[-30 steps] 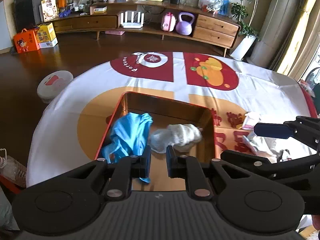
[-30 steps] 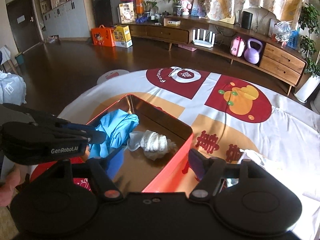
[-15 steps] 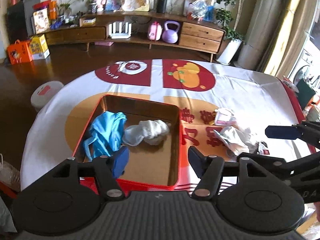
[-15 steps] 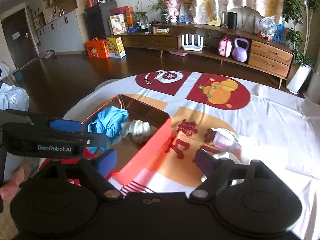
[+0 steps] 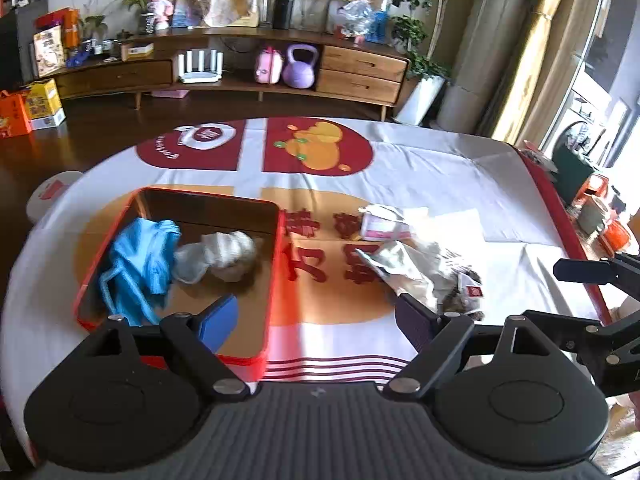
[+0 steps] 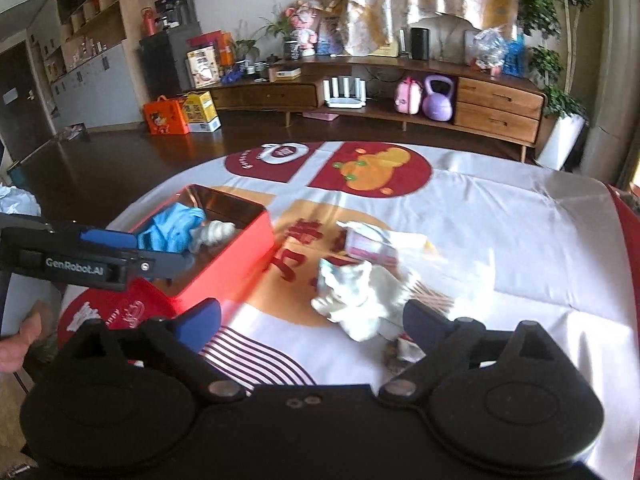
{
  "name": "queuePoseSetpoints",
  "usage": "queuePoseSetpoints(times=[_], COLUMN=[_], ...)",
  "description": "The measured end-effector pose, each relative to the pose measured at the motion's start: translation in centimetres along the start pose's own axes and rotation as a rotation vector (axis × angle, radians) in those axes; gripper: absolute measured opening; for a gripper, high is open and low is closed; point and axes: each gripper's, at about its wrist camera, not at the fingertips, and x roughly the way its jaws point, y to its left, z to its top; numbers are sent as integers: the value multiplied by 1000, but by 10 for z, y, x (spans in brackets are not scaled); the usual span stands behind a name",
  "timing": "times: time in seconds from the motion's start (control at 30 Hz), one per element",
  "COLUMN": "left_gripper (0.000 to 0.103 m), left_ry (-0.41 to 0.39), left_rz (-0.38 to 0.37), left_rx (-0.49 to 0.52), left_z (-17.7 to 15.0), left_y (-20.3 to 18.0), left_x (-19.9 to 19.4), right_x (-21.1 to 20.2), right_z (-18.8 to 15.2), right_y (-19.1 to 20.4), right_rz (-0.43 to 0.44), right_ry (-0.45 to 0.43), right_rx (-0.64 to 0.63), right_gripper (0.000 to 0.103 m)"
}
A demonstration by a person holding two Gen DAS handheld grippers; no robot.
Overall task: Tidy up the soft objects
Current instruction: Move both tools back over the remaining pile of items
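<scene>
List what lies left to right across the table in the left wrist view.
Blue cloth → white sock bundle, both inside the red tin → pink-and-white packet → crumpled pale cloth pile → dark item with a red tag.

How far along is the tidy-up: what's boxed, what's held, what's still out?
Boxed: blue cloth and white sock lie in the red tin. Held: nothing; left gripper and right gripper are opening, empty. Left: pink packet and white pile on the tablecloth.
</scene>
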Motion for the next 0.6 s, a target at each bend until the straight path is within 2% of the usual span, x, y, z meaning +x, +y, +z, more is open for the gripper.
queuePoseSetpoints(times=[0.13,0.27,0.4,0.6], left_gripper=[87,98,100,102], left_ry=[6,-5,-6,45], left_rz=[-42,-63,-78,-94], left_rx=[-2,-2,3,-3], left_z=[-2,-2,-2,-2], left_y=[-12,-22,-34,-46], left_x=[7,12,21,43], right_x=[-5,-6,-2,8], right_z=[-12,-24,-34,-41], right_y=[-17,-29,-38,-50], right_rz=[-4,-9,-12,-26], right_ry=[0,6,13,29], right_rx=[24,31,33,29], right_gripper=[100,100,100,99])
